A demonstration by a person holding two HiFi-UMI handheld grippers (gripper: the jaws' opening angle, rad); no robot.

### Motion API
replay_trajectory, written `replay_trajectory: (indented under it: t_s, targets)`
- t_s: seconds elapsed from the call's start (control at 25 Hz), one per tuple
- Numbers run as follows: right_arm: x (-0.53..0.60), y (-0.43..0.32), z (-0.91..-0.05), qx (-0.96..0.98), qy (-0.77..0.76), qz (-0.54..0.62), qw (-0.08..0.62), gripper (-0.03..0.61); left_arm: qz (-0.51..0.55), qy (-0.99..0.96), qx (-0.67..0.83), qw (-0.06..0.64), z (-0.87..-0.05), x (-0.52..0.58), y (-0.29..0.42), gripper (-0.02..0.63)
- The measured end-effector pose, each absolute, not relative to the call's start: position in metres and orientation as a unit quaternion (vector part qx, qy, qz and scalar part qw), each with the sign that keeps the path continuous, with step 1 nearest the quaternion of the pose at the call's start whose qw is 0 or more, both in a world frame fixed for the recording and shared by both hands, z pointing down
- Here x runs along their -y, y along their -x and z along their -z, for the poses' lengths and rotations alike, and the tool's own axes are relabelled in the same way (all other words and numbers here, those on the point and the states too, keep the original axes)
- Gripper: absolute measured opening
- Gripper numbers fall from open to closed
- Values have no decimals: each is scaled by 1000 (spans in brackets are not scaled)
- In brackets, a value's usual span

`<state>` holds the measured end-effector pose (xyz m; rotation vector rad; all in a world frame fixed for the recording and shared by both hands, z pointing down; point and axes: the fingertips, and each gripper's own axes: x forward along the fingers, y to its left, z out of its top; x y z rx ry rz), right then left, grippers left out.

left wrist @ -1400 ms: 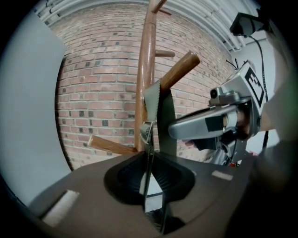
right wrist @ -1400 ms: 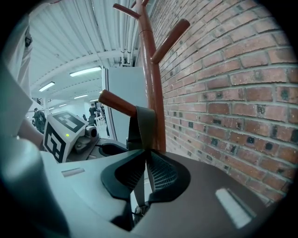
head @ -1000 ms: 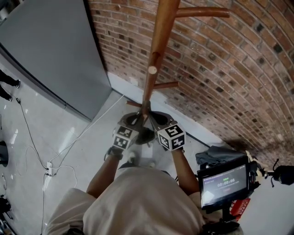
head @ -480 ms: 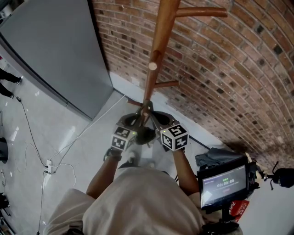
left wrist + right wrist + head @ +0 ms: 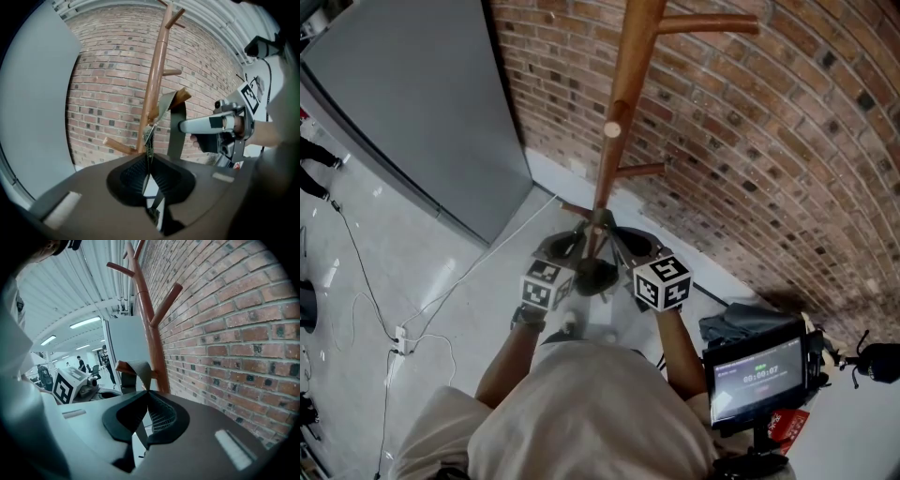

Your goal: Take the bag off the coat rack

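The wooden coat rack (image 5: 619, 112) stands against the brick wall. A grey bag strap (image 5: 139, 371) loops over a low peg (image 5: 182, 96). My right gripper (image 5: 146, 401) is shut on this strap just below the peg. The left gripper (image 5: 149, 166) is shut on the other part of the strap (image 5: 149, 140), seen edge-on here. In the head view both grippers, left (image 5: 579, 240) and right (image 5: 614, 238), meet at the pole's lower part. The dark bag (image 5: 594, 276) hangs between them, mostly hidden. The right gripper (image 5: 220, 126) also shows in the left gripper view.
A brick wall (image 5: 750, 141) runs behind the rack, and a grey panel (image 5: 403, 103) stands to its left. Cables (image 5: 403, 337) trail over the pale floor. A stand with a lit screen (image 5: 755, 375) is at my lower right, beside a dark bundle (image 5: 736, 317).
Both grippers have drawn slightly back toward me and a little apart, still shut on the strap. The rack has not moved.
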<state>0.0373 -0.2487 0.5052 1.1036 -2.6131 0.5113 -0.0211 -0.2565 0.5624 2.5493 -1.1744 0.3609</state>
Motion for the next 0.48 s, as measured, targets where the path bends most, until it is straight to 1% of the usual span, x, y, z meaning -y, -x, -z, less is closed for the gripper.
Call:
replay_trajectory:
  t_s: [0.32,0.48]
  targets:
    - [242,-36,-475,905,-378,-162,106,8,-106,-889,417,158,-534,254,29,17]
    - [239,-35,-460,909,-376,-154,96,8,-98,-892,415,149,-514,251,30,17]
